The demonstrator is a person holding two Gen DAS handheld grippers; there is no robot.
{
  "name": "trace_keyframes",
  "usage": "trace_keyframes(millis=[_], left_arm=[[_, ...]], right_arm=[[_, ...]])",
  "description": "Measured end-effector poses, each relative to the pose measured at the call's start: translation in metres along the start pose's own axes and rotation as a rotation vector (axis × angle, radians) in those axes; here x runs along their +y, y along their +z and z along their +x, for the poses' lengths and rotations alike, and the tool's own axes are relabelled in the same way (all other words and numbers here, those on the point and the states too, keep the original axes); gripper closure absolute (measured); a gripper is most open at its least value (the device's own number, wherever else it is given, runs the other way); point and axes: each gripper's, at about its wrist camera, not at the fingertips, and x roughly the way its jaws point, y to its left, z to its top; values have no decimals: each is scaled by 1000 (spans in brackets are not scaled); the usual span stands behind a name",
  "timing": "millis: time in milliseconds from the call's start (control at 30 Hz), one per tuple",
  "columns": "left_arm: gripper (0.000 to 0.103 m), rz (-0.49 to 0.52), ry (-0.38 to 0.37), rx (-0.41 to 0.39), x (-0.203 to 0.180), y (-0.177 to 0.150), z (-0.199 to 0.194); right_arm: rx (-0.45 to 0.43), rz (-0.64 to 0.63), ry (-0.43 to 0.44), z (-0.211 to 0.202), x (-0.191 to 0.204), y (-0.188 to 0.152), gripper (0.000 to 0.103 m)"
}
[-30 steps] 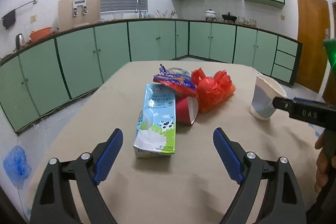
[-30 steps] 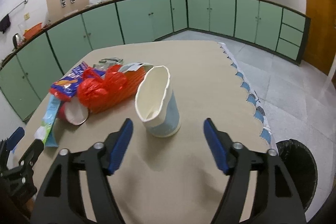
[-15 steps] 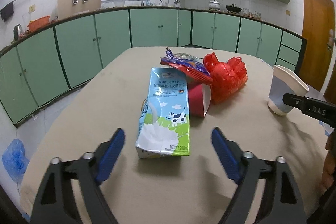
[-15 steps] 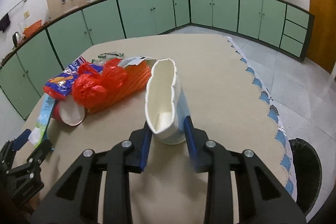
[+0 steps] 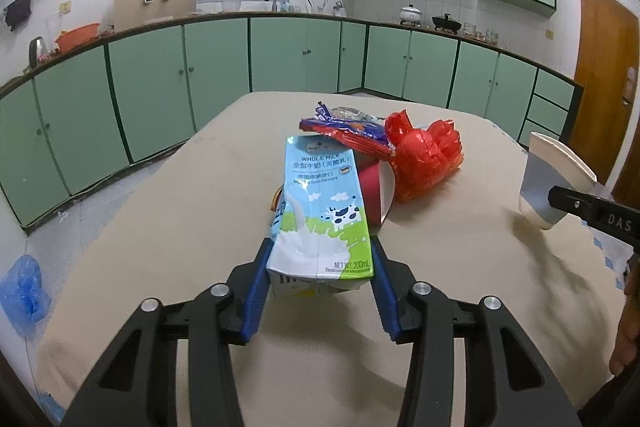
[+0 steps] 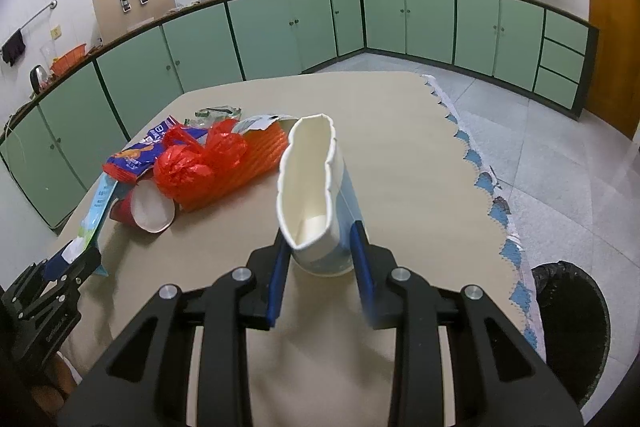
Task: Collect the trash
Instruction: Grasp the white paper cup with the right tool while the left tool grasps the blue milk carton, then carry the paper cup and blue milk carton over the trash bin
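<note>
A blue, white and green milk carton (image 5: pixel 320 199) lies on the beige table (image 5: pixel 180 247). My left gripper (image 5: pixel 320 247) has its jaws closing, and both blue pads touch the carton's near end. My right gripper (image 6: pixel 320 239) is shut on a white and grey paper cup (image 6: pixel 312 187), squeezing its rim into a narrow oval. The cup leans slightly. Behind the carton lie a red cup (image 5: pixel 376 187) on its side, a blue and orange snack wrapper (image 5: pixel 348 131) and a crumpled red plastic bag (image 5: pixel 424 155).
A black-lined trash bin (image 6: pixel 568 311) stands on the floor beyond the table's right edge. A blue bag (image 5: pixel 24 287) lies on the floor at the left. Green kitchen cabinets (image 5: pixel 280 59) run behind the table.
The left jaws have come in from wide apart onto the carton's sides. The right jaws shut on the paper cup and flattened its rim, then held.
</note>
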Motion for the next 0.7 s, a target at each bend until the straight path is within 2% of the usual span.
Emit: trace_keyframes(millis=[700], left_arm=[[57,-14,13,-80,-7,-1,-70]], right_arm=[[-54,3,8,-66,-16,-11,74]])
